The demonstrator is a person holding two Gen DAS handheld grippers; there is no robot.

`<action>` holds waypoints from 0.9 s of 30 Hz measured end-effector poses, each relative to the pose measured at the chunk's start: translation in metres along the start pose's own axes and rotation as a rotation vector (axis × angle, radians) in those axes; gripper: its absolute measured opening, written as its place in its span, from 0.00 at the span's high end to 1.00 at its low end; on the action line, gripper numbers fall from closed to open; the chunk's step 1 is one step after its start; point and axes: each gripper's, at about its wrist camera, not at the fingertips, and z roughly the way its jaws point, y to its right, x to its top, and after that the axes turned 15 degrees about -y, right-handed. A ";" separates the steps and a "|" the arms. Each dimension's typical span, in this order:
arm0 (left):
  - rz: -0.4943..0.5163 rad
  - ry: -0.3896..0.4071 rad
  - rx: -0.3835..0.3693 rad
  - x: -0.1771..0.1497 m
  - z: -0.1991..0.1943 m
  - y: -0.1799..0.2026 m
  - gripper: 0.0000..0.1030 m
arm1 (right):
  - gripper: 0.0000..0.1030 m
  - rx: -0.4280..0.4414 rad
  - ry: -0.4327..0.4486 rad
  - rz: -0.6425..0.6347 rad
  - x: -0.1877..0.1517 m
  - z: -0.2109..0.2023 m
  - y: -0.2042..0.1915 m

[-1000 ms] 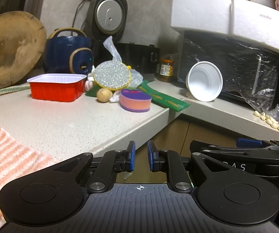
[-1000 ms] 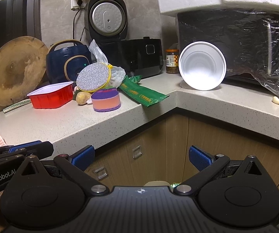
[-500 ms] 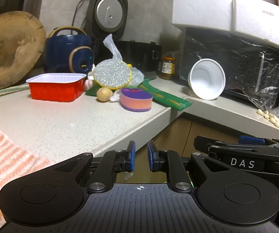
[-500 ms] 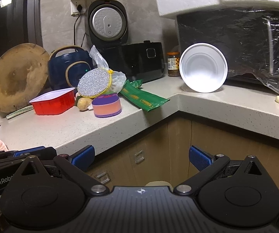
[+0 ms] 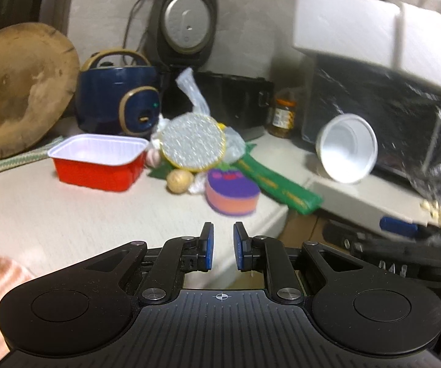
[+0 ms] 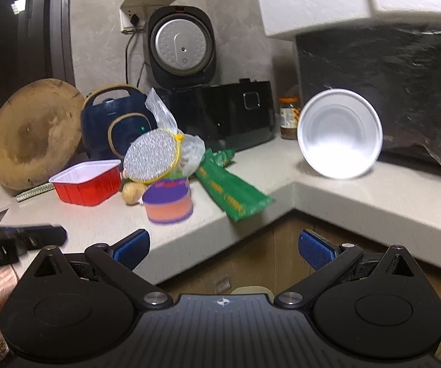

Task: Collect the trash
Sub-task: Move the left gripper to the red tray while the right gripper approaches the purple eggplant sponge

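Clutter everywhere on this speckled stone surface (image 5: 67,214), which wraps around an inside corner.

The left gripper (image 5: 222,247) has its jaws nearly together, just a narrow gap with nothing in it. The right gripper (image 6: 223,247) has its jaws spread wide, also empty. Both hang short of the surface edge, touching nothing.

View differences: the left camera catches a scatter of garlic cloves (image 5: 438,211) far right of its jaws, plus the other gripper poking in there. The right camera shows only a single clove at its right edge, but it does show the wooden cabinet fronts (image 6: 251,260) under the surface and the wall socket (image 6: 131,15) up top.

Counts, straight ahead of both pairs of jaws:
- one red plastic tray (image 5: 97,161) with a white inside, rectangular, ahead-left
- one round white plastic bowl (image 6: 340,133) tipped on its side, mouth facing the jaws, ahead-right, leaning on a film-wrapped black oven (image 6: 389,86)
- one flat green wrapper (image 6: 232,190) hanging over the surface edge
- one purple and orange sponge (image 5: 231,193), chunky oval, closest to the jaws
- one sparkly round scrubber (image 5: 192,142) with a yellow rim, leaning on a crinkly clear bag (image 6: 189,150)
- one small potato (image 5: 179,181)
- one round wooden board (image 5: 18,89) far left
- two cookers behind, one navy (image 5: 116,98) and one black (image 6: 180,46) with its lid up
- one jar (image 6: 289,119)
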 end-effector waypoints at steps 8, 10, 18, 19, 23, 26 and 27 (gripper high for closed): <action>-0.082 -0.030 -0.113 0.047 0.026 -0.035 0.82 | 0.00 -0.037 0.048 -0.087 0.036 0.030 0.040; -0.178 -0.063 -0.131 0.053 0.037 -0.051 0.82 | 0.00 -0.039 -0.024 -0.091 0.047 0.041 0.054; -0.623 -0.032 -0.040 0.081 0.055 -0.162 0.82 | 0.00 0.029 -0.075 0.055 0.083 0.064 0.084; -0.678 -0.037 -0.037 0.084 0.058 -0.174 0.82 | 0.00 0.047 -0.074 0.049 0.087 0.067 0.078; -0.792 -0.067 -0.033 0.093 0.077 -0.211 0.82 | 0.00 0.110 -0.101 -0.014 0.102 0.085 0.041; -0.789 -0.085 -0.008 0.098 0.091 -0.218 0.82 | 0.00 0.190 -0.126 -0.035 0.105 0.101 0.015; -0.781 -0.090 -0.006 0.100 0.096 -0.218 0.82 | 0.00 0.222 -0.134 -0.042 0.105 0.104 0.007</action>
